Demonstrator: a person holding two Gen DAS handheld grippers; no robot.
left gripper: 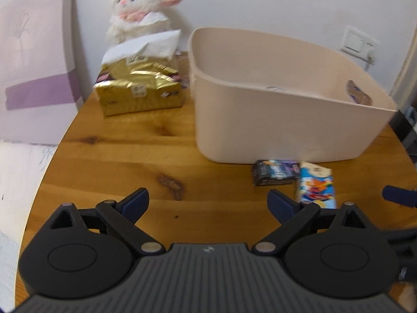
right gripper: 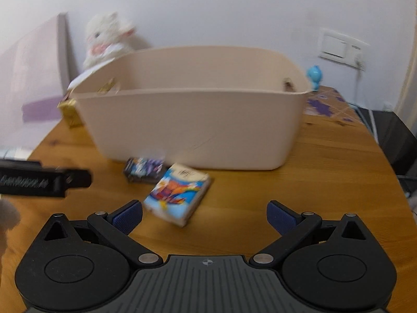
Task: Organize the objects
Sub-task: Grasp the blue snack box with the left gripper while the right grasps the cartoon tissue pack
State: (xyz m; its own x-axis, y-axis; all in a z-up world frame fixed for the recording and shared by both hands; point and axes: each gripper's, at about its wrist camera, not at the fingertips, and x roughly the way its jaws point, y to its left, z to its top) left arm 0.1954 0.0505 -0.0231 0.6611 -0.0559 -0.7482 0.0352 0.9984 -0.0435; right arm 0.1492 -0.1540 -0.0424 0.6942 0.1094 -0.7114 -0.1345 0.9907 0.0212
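A beige plastic bin point(left gripper: 273, 120) point(right gripper: 192, 127) stands on the wooden table point(left gripper: 125, 161). In front of it lie a small dark card pack point(left gripper: 276, 172) point(right gripper: 144, 169) and a blue cartoon tissue pack point(left gripper: 316, 185) point(right gripper: 178, 193). My left gripper point(left gripper: 208, 204) is open and empty, low over the table, left of both packs. My right gripper point(right gripper: 204, 217) is open and empty, just short of the tissue pack. One blue fingertip of it shows at the right edge of the left wrist view point(left gripper: 398, 195).
A gold tissue package point(left gripper: 138, 88) and a white plush lamb point(left gripper: 143, 7) sit at the back left. A blue figurine point(right gripper: 314, 75) and a purple-patterned mat point(right gripper: 328, 107) lie at the back right. A wall socket point(right gripper: 338, 48) is behind. The left gripper's body point(right gripper: 44, 180) enters from the left.
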